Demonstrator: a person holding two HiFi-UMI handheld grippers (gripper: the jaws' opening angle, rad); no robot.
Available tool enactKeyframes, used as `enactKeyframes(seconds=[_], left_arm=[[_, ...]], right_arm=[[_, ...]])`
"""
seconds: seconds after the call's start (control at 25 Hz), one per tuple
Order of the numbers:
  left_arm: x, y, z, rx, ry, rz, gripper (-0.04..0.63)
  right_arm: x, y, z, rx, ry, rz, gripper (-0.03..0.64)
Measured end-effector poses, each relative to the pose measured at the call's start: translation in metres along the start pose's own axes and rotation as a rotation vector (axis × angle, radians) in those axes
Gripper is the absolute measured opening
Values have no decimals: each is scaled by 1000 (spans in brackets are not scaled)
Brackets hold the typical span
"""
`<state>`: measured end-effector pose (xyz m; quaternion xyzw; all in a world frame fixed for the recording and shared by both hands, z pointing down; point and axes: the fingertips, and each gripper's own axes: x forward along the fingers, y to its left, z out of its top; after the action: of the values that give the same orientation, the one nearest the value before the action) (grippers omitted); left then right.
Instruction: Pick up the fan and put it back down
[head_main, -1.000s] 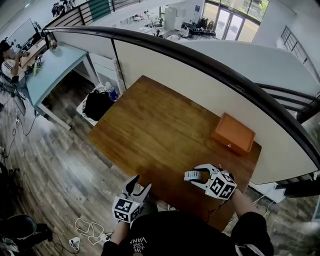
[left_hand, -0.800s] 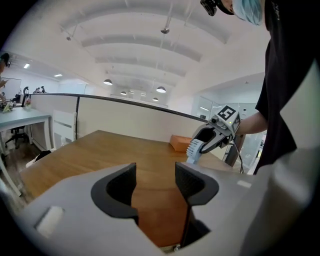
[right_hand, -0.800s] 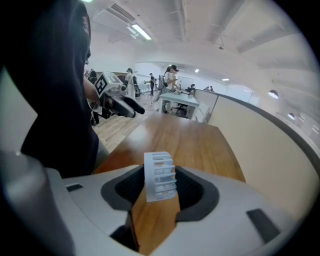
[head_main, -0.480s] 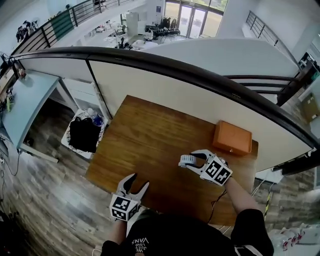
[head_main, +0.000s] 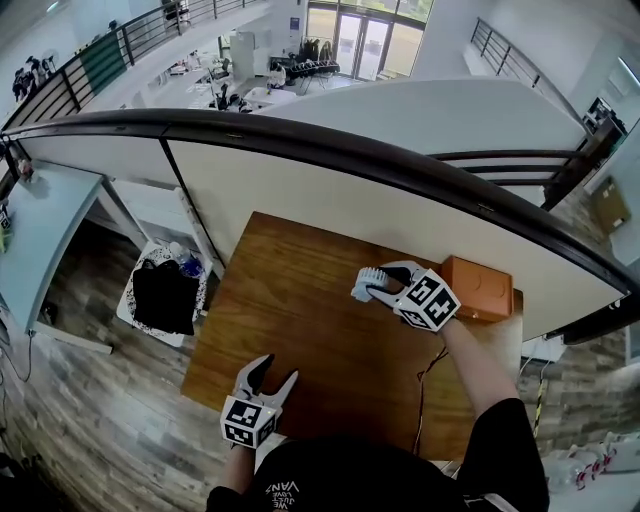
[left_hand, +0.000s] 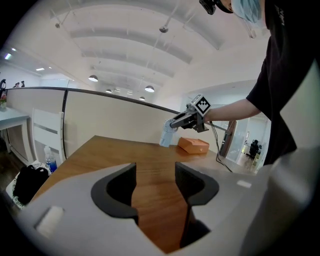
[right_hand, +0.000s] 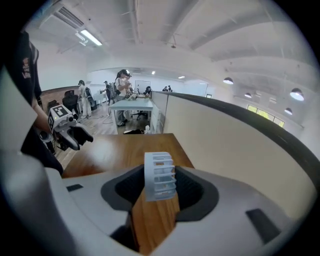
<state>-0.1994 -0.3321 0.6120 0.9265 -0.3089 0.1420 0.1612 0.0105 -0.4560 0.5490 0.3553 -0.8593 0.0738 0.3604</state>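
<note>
The fan (right_hand: 160, 176) is a small white slatted cage. My right gripper (right_hand: 160, 189) is shut on it, one pad against each side. In the head view that gripper (head_main: 377, 287) holds the fan (head_main: 367, 283) above the far right part of the wooden table (head_main: 290, 310), just left of an orange box (head_main: 478, 288). The left gripper view shows the fan (left_hand: 165, 136) hanging in the air at the right gripper's tip, off the tabletop. My left gripper (head_main: 268, 374) stands open and empty over the table's near edge, its fingers (left_hand: 120, 192) well apart.
A cream partition (head_main: 330, 200) with a dark rail runs behind the table. On the floor to the left lies a black bag (head_main: 165, 295) on a white mat. A cable (head_main: 425, 400) trails by the right arm. Several people stand far off (right_hand: 122, 82).
My right gripper carried the fan away from the near edge toward the far side, up beside the orange box. My left gripper stayed by the near edge, and the head view swung right.
</note>
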Motion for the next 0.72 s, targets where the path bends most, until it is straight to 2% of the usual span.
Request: enactKeyframes(seconds=[0.28,0.44,0.72], left_arm=[[10,30,-1,-40,7,-11,230],[13,45,-8,-55,20,6,229],[15,80,-16,-91,33,29,229]], right_arm=[[54,-49,31,0,28,-50,195],[89,-67,36,40,19,-51,192],[151,-81,53,10,23,-29,189]])
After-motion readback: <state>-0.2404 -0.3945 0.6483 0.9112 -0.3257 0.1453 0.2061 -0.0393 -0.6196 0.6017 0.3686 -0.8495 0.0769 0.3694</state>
